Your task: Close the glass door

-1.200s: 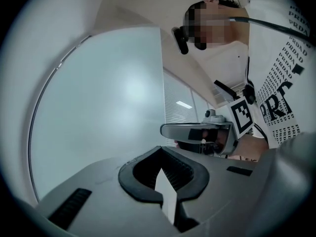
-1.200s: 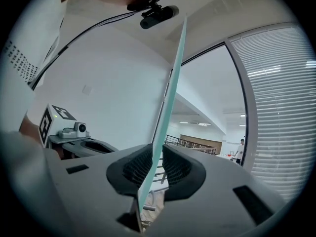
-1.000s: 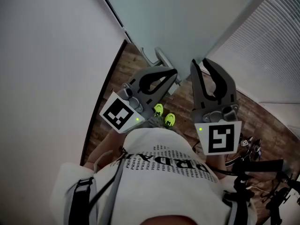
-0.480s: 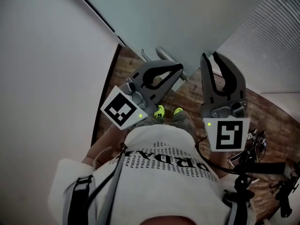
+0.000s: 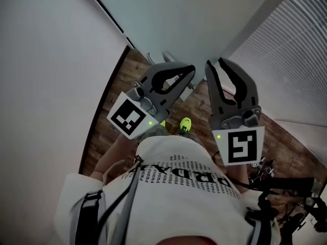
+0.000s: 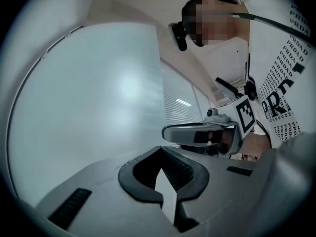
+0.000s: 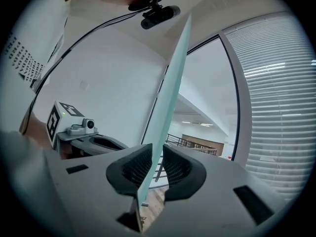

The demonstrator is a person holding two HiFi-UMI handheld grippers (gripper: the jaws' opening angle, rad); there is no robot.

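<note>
At the doorway, over the wooden floor [image 5: 127,78], the glass door [image 5: 194,14] fills the far middle of the head view, with the white wall [image 5: 51,60] on the left and the slatted blinds [image 5: 294,50] on the right. Both tools are up at the door's free edge.

The right tool [image 5: 213,63] has that edge: in the right gripper view the pane runs edge-on between its 2 ribbed pads, which look closed onto the glass from either face. The edge stands upright, so its long axis is vertical and lines up with the slot between the jaws.

The left tool [image 5: 190,70] sits just to the left of it, near the metal handle fitting [image 5: 167,56]. Its jaws are drawn together at the tips and hold nothing. In the left gripper view the pane's broad face lies ahead and to the left.

Now the relation that counts: in the right gripper view the dark door frame [image 7: 236,93] stands well to the right of the edge, and a hall with a railing shows in the gap between them. So the door is ajar, I'd judge, and its edge must swing right to meet that frame. The right hand is the nearer one; the left could push on the face.
</note>
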